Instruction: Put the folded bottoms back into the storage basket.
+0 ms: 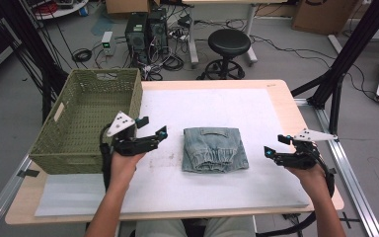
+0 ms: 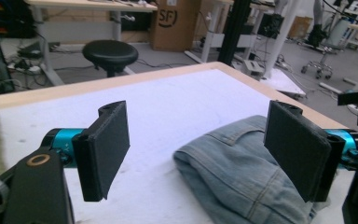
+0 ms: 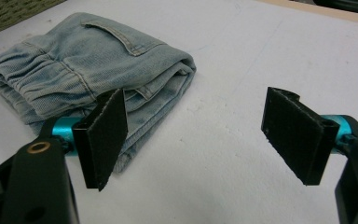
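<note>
Folded jeans (image 1: 215, 149) lie mid-surface on the white mat (image 1: 256, 108), apart from both grippers, with the green basket (image 1: 86, 118) at the left edge of the surface (image 1: 281, 91). My left gripper (image 1: 153, 127) hovers just left of the jeans with its jaws spread wide and nothing between them; in the left gripper view the denim's near fold sits ahead of the right pad. My right gripper (image 1: 275, 144) rests off the jeans' right side, jaws likewise released and empty. I judge the step in hand to be closing in on the bundle to lift it toward the basket. To do it well, I would bring each gripper in low along the mat, slide one pad under the stacked folds and bite through all layers, not just the top one. How many layers the fold has is hard to read here, probably three or four. Lift both sides evenly so the fold holds.
</note>
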The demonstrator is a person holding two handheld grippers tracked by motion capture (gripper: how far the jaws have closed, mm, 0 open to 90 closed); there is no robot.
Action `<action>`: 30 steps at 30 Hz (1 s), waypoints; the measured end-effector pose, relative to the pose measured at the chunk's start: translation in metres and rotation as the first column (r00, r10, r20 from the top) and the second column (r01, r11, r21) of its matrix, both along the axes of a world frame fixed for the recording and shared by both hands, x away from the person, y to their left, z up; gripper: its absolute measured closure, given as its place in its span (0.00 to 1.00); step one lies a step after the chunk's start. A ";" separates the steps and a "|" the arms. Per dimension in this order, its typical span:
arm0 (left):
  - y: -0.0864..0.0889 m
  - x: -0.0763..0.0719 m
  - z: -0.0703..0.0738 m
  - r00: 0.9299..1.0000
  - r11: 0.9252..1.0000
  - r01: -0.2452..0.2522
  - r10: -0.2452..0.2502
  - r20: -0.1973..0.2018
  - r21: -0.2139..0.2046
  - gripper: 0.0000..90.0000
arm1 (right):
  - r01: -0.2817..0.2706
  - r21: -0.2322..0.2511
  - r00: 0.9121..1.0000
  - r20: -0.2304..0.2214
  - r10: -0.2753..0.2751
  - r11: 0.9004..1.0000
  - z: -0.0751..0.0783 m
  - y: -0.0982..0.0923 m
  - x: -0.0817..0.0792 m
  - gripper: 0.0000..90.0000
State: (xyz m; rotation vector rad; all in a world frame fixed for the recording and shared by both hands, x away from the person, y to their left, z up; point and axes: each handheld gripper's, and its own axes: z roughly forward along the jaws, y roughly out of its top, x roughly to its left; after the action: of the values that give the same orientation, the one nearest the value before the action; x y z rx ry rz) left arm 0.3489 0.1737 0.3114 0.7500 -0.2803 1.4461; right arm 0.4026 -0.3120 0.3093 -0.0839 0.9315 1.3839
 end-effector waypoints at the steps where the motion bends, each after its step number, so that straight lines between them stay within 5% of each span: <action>1: -0.008 0.004 0.002 1.000 1.000 -0.003 0.003 -0.010 0.007 0.25 | -0.002 -0.002 1.000 0.001 0.002 1.000 0.000 -0.001 0.000 0.26; 12: -0.064 0.042 0.018 0.990 0.995 -0.072 0.080 -0.119 0.067 0.25 | -0.016 0.004 1.000 0.009 0.015 1.000 -0.002 -0.005 -0.002 0.26; 16: -0.075 0.055 0.024 0.980 0.993 -0.097 0.107 -0.166 0.072 0.25 | -0.016 0.003 1.000 0.005 0.016 1.000 -0.002 -0.004 -0.002 0.26; 20: -0.080 0.068 0.029 0.962 0.987 -0.150 0.159 -0.224 0.056 0.25 | -0.017 0.003 1.000 0.006 0.017 1.000 -0.003 -0.005 -0.002 0.26; 26: -0.079 0.079 0.031 0.955 0.987 -0.157 0.161 -0.250 0.035 0.25 | -0.016 0.005 1.000 0.002 0.016 1.000 -0.004 -0.006 -0.002 0.26; 30: -0.084 0.089 0.036 0.940 0.989 -0.140 0.149 -0.306 0.053 0.25 | -0.016 0.000 1.000 0.006 0.016 1.000 -0.004 -0.004 -0.002 0.26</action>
State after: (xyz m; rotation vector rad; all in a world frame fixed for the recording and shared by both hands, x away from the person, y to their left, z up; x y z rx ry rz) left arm 0.4374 0.0900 0.3476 1.0257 -0.0050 1.4389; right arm 0.4007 -0.3160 0.3053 -0.0960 0.9277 1.3979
